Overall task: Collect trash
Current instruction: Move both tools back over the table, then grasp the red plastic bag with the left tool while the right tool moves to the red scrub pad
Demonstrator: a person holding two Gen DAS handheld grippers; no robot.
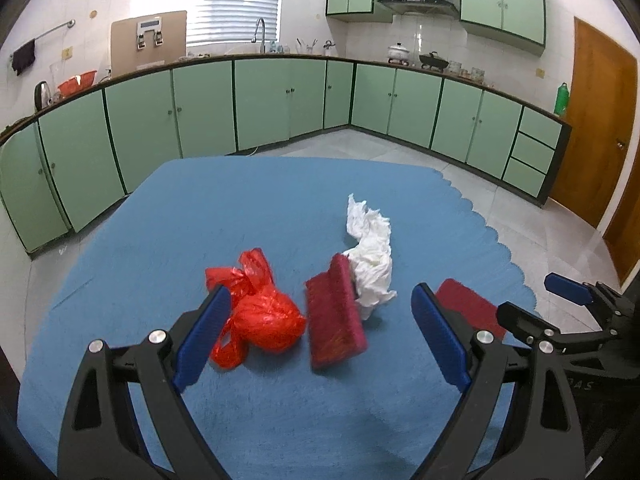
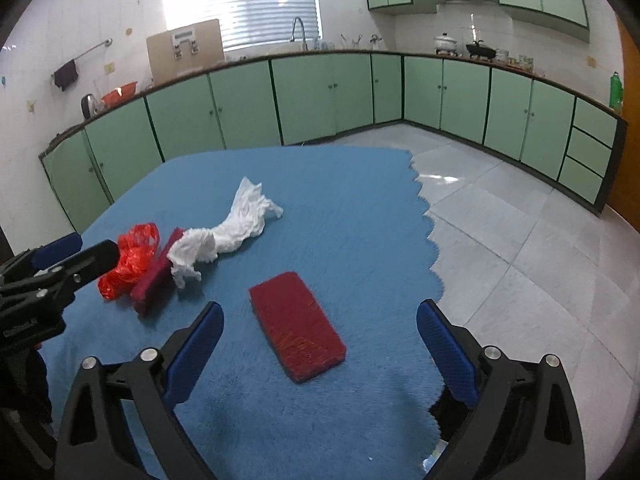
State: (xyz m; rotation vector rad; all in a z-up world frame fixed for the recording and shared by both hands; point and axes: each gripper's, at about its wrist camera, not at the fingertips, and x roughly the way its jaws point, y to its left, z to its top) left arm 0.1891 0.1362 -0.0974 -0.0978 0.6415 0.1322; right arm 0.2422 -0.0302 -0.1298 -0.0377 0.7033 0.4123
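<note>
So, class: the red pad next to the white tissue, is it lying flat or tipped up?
Tipped up. The red pad stands on one long edge, leaning against the white tissue, unlike the other red pad, which lies flat on the blue cloth.

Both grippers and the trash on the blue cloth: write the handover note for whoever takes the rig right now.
Left gripper: open, empty, above the cloth, fingers either side of the red plastic bag and the tilted red pad.
Right gripper: open, empty, lined up on the flat red pad.
White crumpled paper lies against the tilted pad's far side; the bag lies on its other side.
Blue cloth holds all four pieces.
Done: nothing gripped yet. No bin shows in either view.
Left: pick up all four pieces.
</note>
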